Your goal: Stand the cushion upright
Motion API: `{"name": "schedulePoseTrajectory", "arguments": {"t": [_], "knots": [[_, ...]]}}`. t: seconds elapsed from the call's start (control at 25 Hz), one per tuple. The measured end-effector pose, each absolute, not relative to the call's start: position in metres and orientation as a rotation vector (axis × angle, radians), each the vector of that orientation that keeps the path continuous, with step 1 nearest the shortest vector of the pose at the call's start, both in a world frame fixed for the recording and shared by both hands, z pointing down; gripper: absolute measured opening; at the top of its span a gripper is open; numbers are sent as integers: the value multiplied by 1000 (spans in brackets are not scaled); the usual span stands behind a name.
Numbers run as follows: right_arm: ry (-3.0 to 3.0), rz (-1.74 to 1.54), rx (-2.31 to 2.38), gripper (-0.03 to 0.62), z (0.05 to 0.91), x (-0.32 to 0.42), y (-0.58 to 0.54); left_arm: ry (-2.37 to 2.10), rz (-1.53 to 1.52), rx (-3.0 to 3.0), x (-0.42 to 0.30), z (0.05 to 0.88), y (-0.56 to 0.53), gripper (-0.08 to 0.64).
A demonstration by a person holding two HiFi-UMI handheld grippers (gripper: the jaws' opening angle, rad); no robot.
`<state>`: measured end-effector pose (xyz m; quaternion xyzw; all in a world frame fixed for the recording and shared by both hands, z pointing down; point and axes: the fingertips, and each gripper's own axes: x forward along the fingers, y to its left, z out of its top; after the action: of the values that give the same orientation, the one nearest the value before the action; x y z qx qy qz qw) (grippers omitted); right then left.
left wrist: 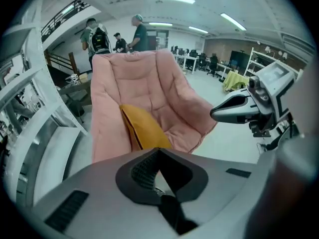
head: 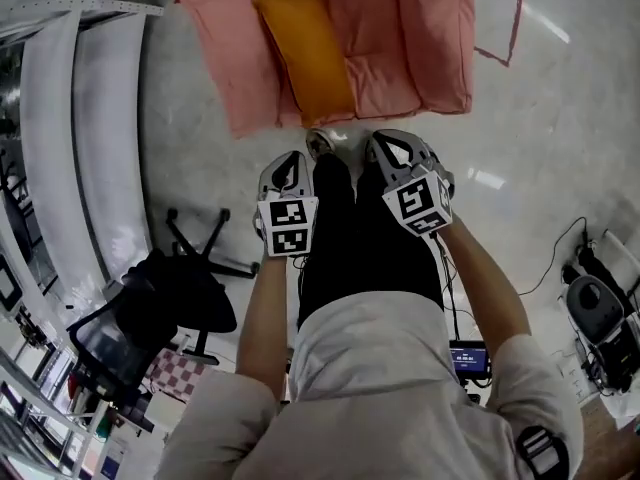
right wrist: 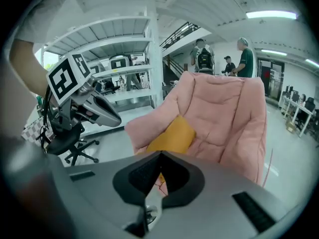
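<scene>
Cushion [head: 305,56] reaches pink chair's [head: 420,38] edge, clear of closed left hand-held gripper [head: 289,165] and closed right hand-held gripper [head: 396,148].

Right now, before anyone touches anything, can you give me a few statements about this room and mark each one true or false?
1. The orange cushion rests on the pink seat. True.
2. The left tool grips the cushion. False: its jaws are closed on nothing, and it is held short of the seat.
3. A black office chair stands on the person's left. True.
4. The right tool is wide open. False: its jaws are together and empty.
5. Nobody else is in the room. False: other people stand behind the seat.
</scene>
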<state>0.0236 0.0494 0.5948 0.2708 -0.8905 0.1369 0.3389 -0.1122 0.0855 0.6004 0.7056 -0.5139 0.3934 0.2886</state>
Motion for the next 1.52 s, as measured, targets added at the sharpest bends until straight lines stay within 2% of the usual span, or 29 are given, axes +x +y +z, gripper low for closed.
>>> {"name": "schedulePoseTrajectory", "arguments": {"t": [0.44, 0.68, 0.84, 0.88, 0.96, 1.0, 1.08, 1.24, 1.52], "knots": [[-2194, 651, 809, 8, 730, 7, 60, -1224, 1286, 1868, -120, 737, 67, 12], [-2166, 778, 914, 8, 783, 18, 65, -1202, 1442, 1901, -123, 763, 67, 12], [-2183, 747, 874, 8, 812, 16, 58, -1139, 1560, 1912, -120, 774, 66, 13], [-2192, 738, 858, 8, 818, 13, 58, -1111, 1574, 1910, -119, 779, 67, 21], [-2202, 704, 818, 9, 828, 6, 59, -1072, 1586, 1902, -116, 788, 71, 112], [-2199, 685, 796, 12, 832, 3, 60, -1061, 1587, 1901, -115, 791, 72, 134], [-2192, 679, 765, 54, 839, -4, 61, -1040, 1582, 1906, -114, 795, 72, 161], [-2186, 753, 772, 97, 852, -11, 57, -999, 1565, 1911, -111, 803, 67, 190], [-2158, 762, 817, 110, 883, -16, 42, -977, 1605, 1937, -109, 821, 55, 195]]}}
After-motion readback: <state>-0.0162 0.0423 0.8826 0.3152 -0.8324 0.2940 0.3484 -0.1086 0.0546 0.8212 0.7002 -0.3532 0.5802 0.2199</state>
